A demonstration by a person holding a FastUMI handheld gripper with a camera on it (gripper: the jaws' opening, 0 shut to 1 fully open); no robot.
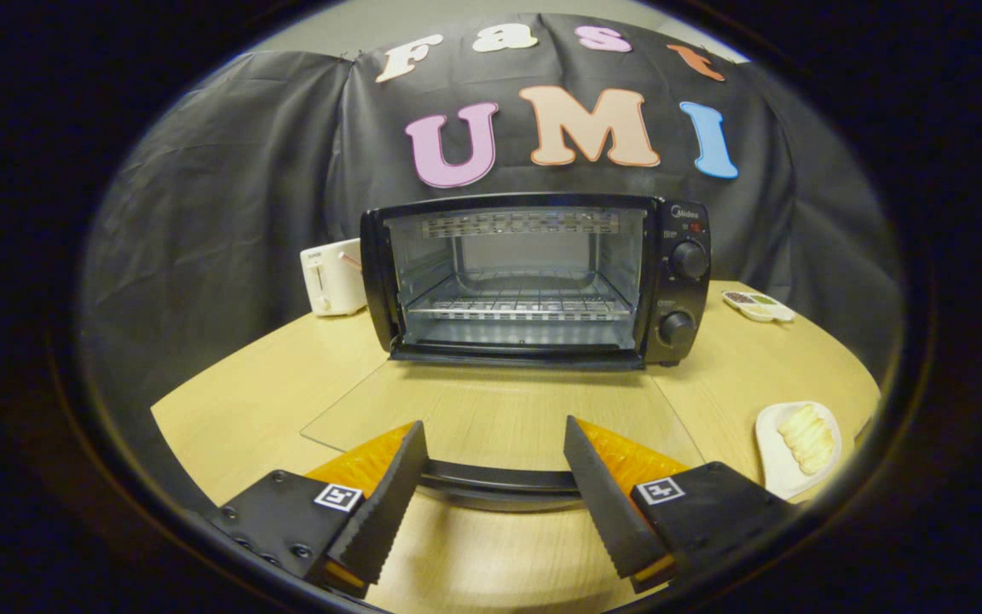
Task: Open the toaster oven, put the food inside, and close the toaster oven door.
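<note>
While the small white pop-up toaster point(331, 277) sits idle at the left, the black toaster oven point(534, 281) stands beside it with its glass door point(499, 418) folded flat onto the pale wooden counter point(235, 392), baring the wire rack for loading. Over the door's dark handle point(495, 482), the hand-held gripper point(491, 495) has its fingers spread apart, holding nothing. Pale sliced food point(806, 437) waits on a white plate point(776, 473) to the right, likely the next pickup.

Pale wooden table point(303, 375) holds an open toaster oven point(534, 281).
A white toaster point(331, 277) sits at the oven's 9 o'clock, a small dish point(759, 305) at 3 o'clock, and a white plate point(776, 460) of food point(808, 437) at 4 o'clock.
</note>
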